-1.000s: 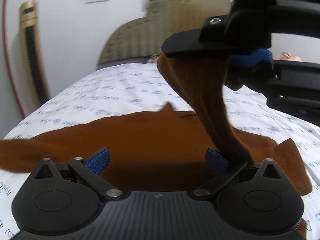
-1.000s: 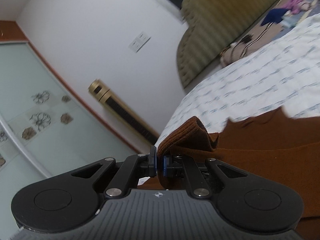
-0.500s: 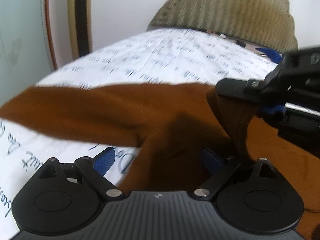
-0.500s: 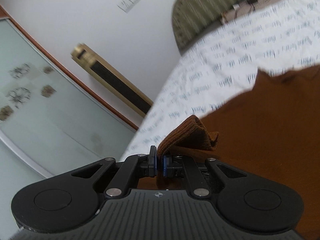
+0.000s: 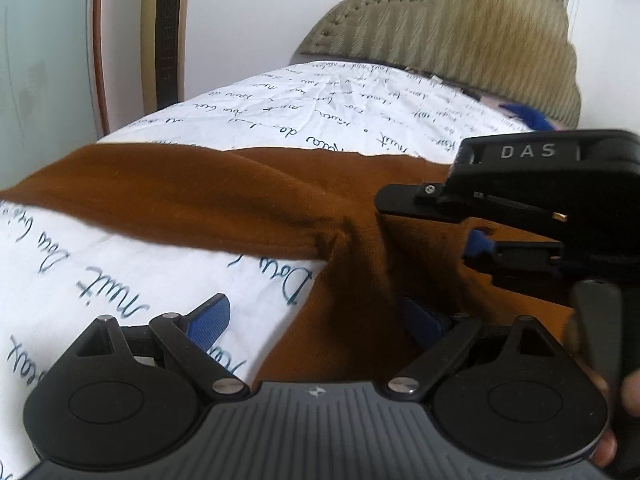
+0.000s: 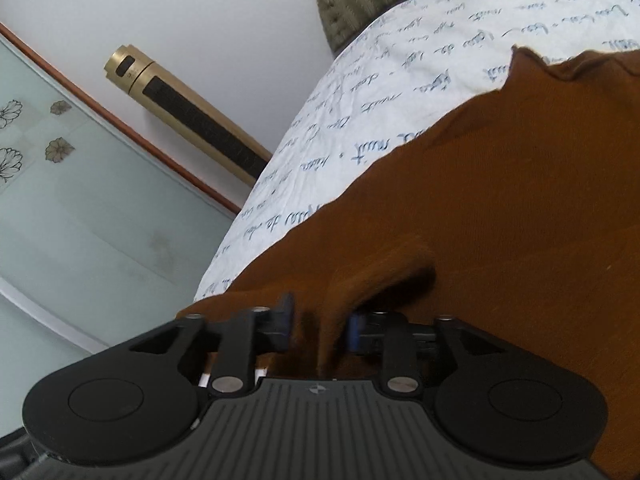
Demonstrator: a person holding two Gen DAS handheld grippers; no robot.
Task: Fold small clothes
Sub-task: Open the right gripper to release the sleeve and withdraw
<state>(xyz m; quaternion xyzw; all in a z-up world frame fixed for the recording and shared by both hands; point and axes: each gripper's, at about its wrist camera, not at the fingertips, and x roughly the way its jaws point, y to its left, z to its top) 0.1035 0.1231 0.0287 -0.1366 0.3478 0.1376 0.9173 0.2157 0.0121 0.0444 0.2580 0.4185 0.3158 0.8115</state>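
**Brown garment lying across the bed, both grippers spread**

Lying spread over the white script-printed bedsheet [image 5: 120, 280]: a brown knit garment [image 5: 192, 200], one long part stretching away to the left, a ridge of cloth bunching up near the middle. Standing wide apart, the left gripper [image 5: 320, 320], blue pads showing, cloth running across the gap and covering the right pad, nothing being pinched. Hovering just above the cloth at the right of the left wrist view, the right gripper [image 5: 476, 248]. Standing parted in its own view too [image 6: 320, 328], a fold of the garment [image 6: 500, 220] rising loosely between the fingers, neither pad pressing on it. Showing behind: a padded olive headboard [image 5: 460, 28] and a gold tower fan [image 6: 188, 116] against the wall.
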